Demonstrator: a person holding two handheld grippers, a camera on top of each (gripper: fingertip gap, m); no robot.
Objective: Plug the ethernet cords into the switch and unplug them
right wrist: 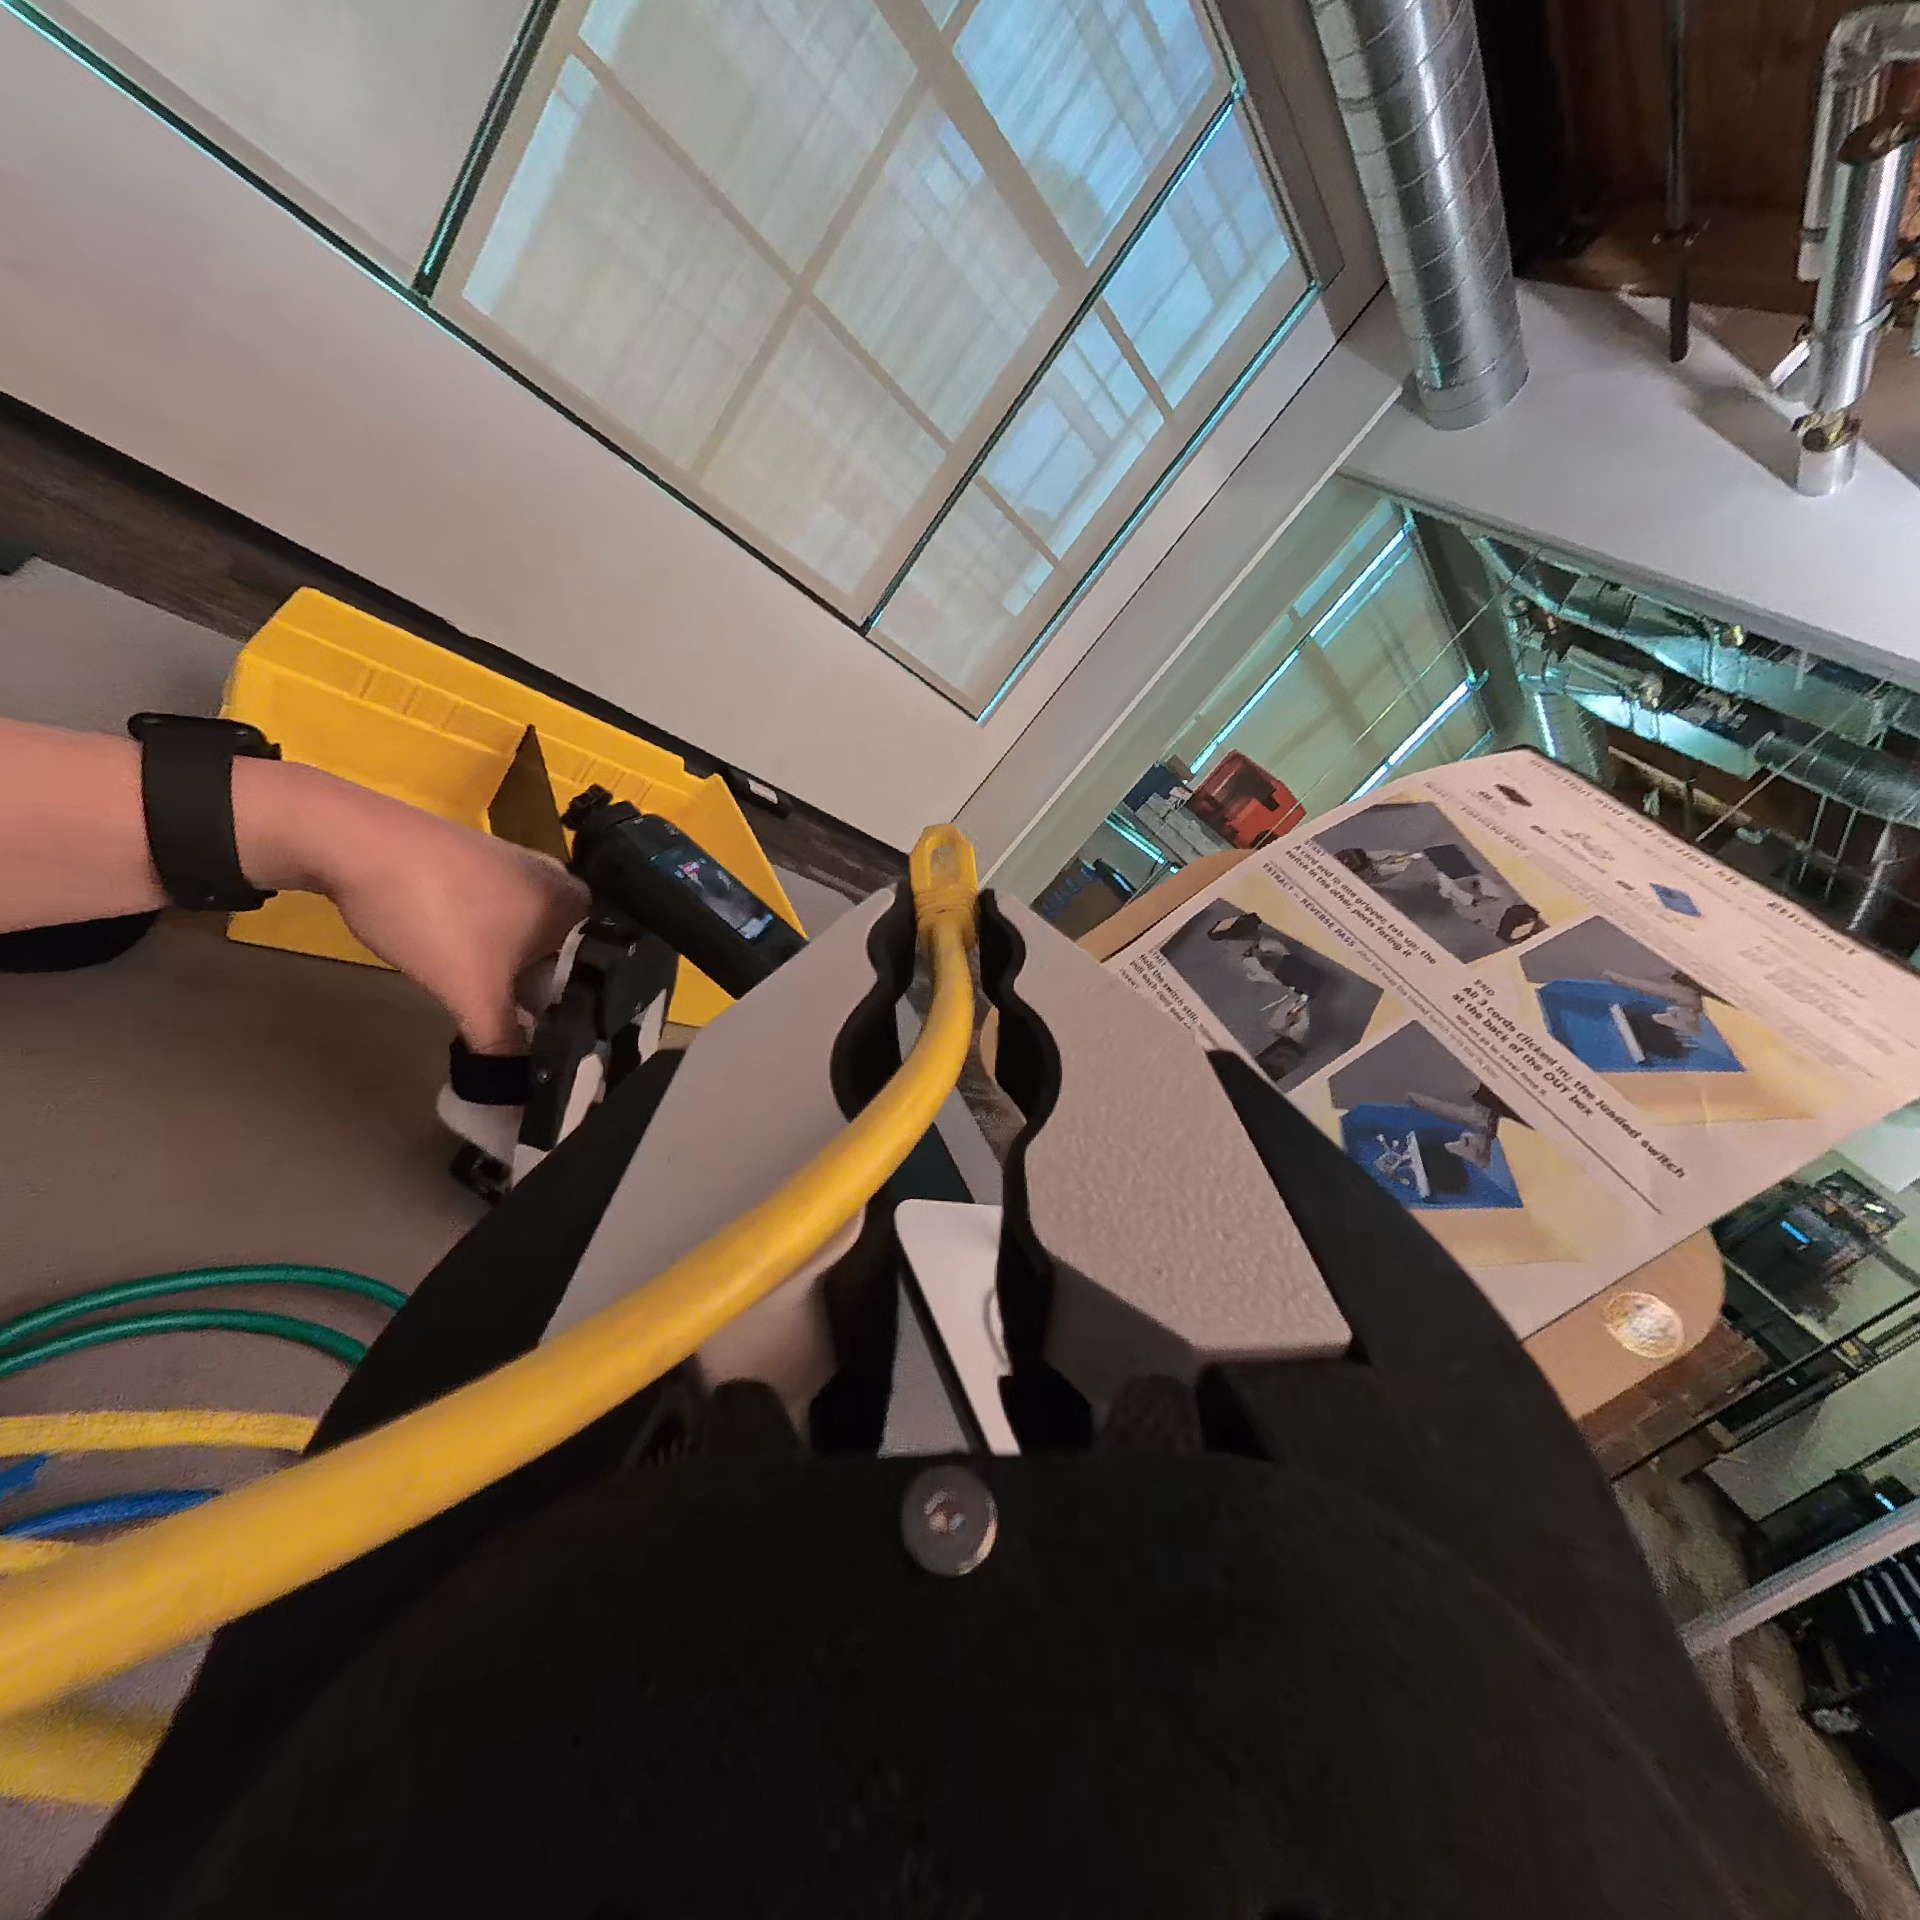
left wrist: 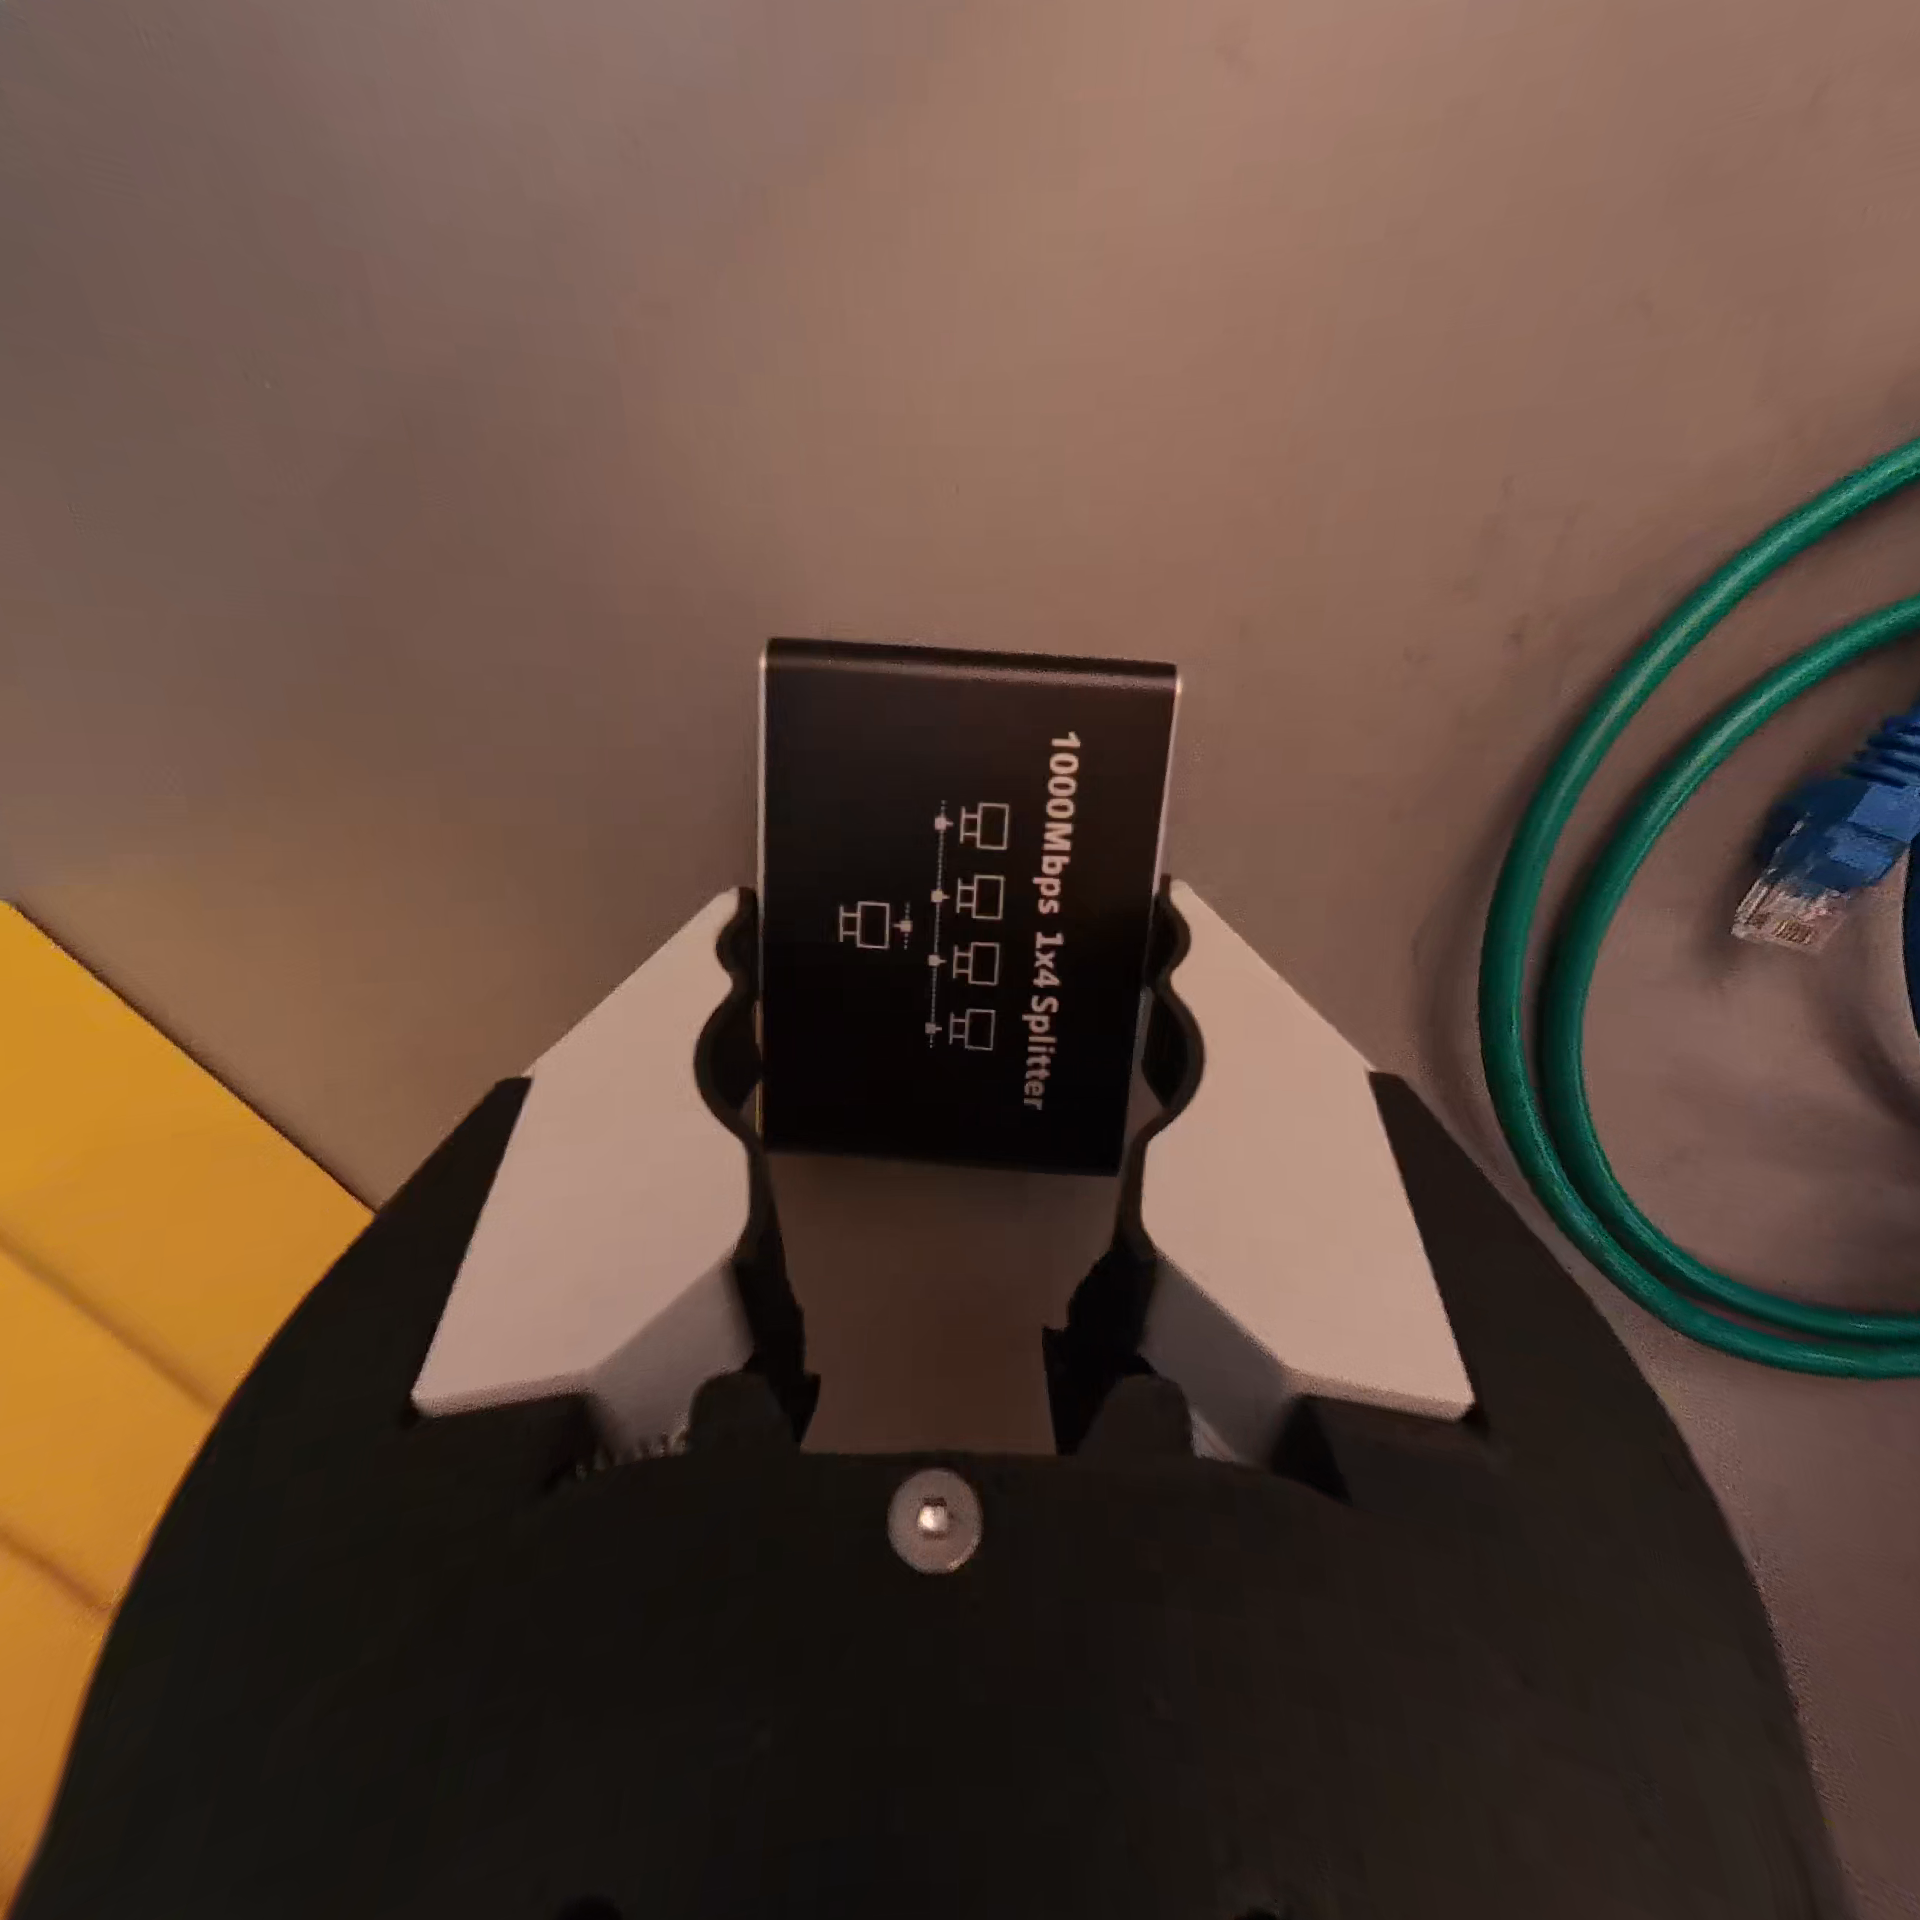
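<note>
Item: black switch, white printed legend and diagram on top, pinched in your left gripper above grey table. Right gripper clamps yellow cord. Green cord lies right.

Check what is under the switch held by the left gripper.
Under the switch, between the left gripper's fingers, only bare grey table shows. The switch's underside and ports are hidden.
</note>
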